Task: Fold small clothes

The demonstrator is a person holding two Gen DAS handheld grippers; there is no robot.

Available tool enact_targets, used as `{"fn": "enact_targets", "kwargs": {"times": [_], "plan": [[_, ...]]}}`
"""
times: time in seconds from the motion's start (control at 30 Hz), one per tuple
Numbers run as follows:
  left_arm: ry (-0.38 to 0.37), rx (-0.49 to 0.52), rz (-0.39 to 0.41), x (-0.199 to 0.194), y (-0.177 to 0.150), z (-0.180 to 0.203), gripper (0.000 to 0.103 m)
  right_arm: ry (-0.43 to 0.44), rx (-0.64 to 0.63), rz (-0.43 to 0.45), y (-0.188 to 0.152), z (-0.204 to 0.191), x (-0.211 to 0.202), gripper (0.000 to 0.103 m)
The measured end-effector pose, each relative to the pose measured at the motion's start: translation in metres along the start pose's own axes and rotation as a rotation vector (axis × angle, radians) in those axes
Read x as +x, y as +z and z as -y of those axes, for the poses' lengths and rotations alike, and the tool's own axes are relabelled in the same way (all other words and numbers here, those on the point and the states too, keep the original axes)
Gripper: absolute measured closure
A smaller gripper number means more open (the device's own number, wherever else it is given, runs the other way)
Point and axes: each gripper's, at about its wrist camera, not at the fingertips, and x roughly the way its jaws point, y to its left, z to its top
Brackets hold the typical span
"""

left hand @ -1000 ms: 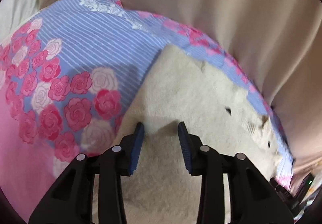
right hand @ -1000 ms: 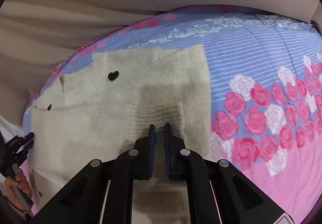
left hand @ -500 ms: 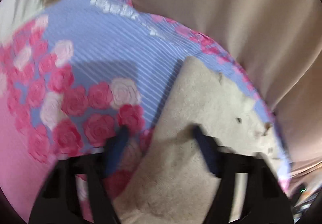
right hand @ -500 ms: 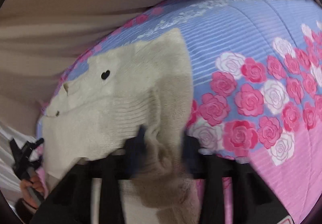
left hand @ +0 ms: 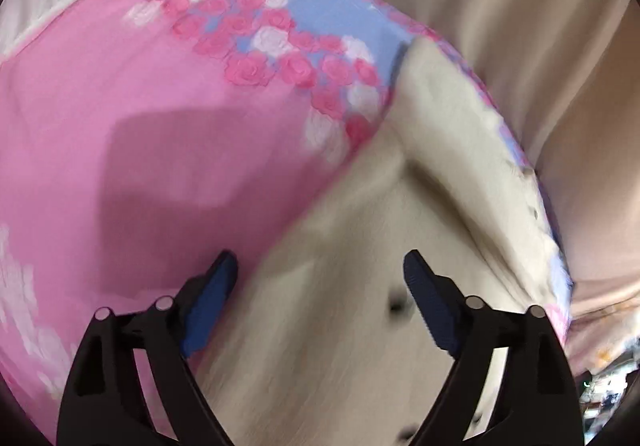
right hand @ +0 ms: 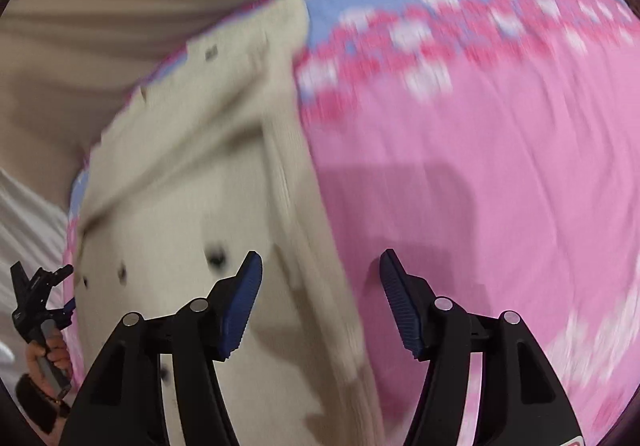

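A small cream knitted sweater with little dark marks lies on a pink and blue rose-print bedspread. My left gripper is open and empty above the sweater's left edge. In the right wrist view the sweater lies at the left, with a ribbed band along its right edge. My right gripper is open and empty over that right edge. Both views are blurred by motion.
The bedspread runs up to beige fabric at the back. The left gripper and the hand holding it show at the left edge of the right wrist view. Some clutter sits at the lower right.
Both grippers have opened wide and pulled back toward the pink near part of the bedspread. The right gripper was shut on the sweater and has let go of it.
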Motion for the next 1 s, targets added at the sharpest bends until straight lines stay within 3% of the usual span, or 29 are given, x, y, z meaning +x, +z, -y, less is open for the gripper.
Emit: {"fn": "enact_targets", "kwargs": {"times": [0.07, 0.1, 0.13, 0.17, 0.2, 0.23, 0.27, 0.33, 0.4, 0.57, 0.8, 0.9, 0.97, 1.0], "plan": [[0.033, 0.015, 0.021, -0.012, -0.026, -0.006, 0.020, -0.046, -0.076, 0.044, -0.016, -0.007, -0.004, 0.043], [0.050, 0.019, 0.028, -0.015, -0.035, -0.004, 0.023, -0.070, -0.087, 0.042, -0.015, -0.011, -0.001, 0.048], [0.089, 0.036, 0.037, -0.015, -0.038, 0.000, 0.032, -0.092, -0.099, 0.044, -0.012, -0.015, -0.001, 0.088], [0.140, 0.055, 0.039, -0.014, -0.039, 0.004, 0.039, -0.088, -0.109, 0.018, -0.004, -0.017, 0.004, 0.097], [0.169, 0.050, 0.037, -0.013, -0.038, 0.006, 0.063, -0.064, -0.088, -0.003, 0.004, -0.015, 0.005, 0.098], [0.145, 0.017, 0.018, -0.012, -0.035, 0.005, 0.088, -0.060, -0.073, -0.009, 0.009, -0.012, 0.004, 0.098], [0.103, -0.050, -0.020, -0.010, -0.033, -0.001, 0.095, -0.067, -0.082, -0.006, 0.016, -0.009, -0.001, 0.099], [0.065, -0.141, -0.035, -0.014, -0.035, -0.007, 0.095, -0.067, -0.097, -0.007, 0.023, 0.002, -0.016, 0.099], [0.059, -0.157, -0.032, -0.024, -0.041, -0.003, 0.096, -0.067, -0.107, -0.003, 0.026, 0.018, -0.038, 0.100], [-0.039, -0.216, -0.046, -0.065, -0.073, 0.014, 0.097, -0.076, -0.151, -0.012, 0.030, 0.052, -0.083, 0.100], [-0.057, -0.263, -0.208, -0.083, -0.137, 0.017, 0.097, -0.101, -0.132, -0.099, -0.002, 0.105, -0.122, 0.100], [-0.054, -0.260, -0.200, -0.085, -0.155, 0.012, 0.090, -0.003, -0.055, -0.154, -0.014, 0.128, -0.120, 0.096], [-0.050, -0.233, -0.212, -0.080, -0.167, 0.012, 0.082, -0.016, -0.013, -0.137, -0.028, 0.138, -0.119, 0.077], [-0.054, -0.223, -0.218, -0.080, -0.172, 0.013, 0.081, -0.006, -0.002, -0.157, -0.039, 0.140, -0.118, 0.074]]}}
